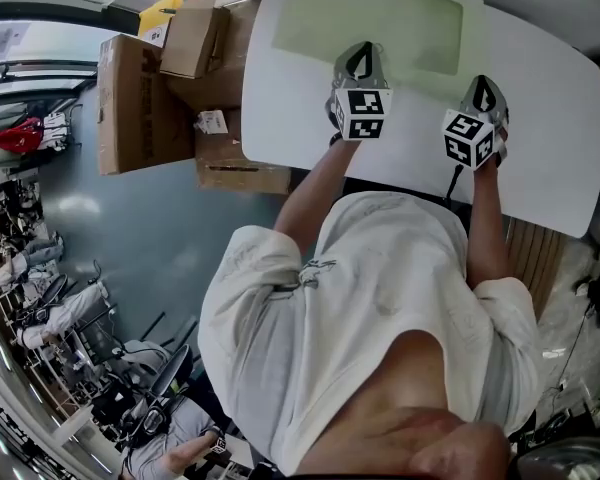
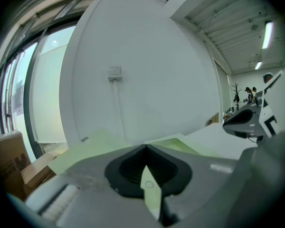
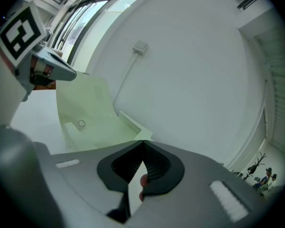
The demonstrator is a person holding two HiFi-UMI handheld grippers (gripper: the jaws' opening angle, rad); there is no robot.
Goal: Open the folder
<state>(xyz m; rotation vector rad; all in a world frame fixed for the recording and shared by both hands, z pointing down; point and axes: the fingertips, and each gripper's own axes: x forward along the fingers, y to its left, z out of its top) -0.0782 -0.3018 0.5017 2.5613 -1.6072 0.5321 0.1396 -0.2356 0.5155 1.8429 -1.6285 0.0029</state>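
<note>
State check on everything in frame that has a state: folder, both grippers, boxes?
folder: on the white table, near edge pinched, sheet bowed upward, not yet laid open.
left gripper: shut on the folder's green edge.
right gripper: shut on a thin pale edge, apparently the folder's.
cardboard boxes: closed, stacked beside the table.

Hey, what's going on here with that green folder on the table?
A person stands at a white table, working a light green folder with a hand-held tool in each hand. The left tool is shut on a green flap of the folder. The right tool is shut on a thin pale edge, apparently the folder's too. The folder looks partly open, one leaf raised off the table.
</note>
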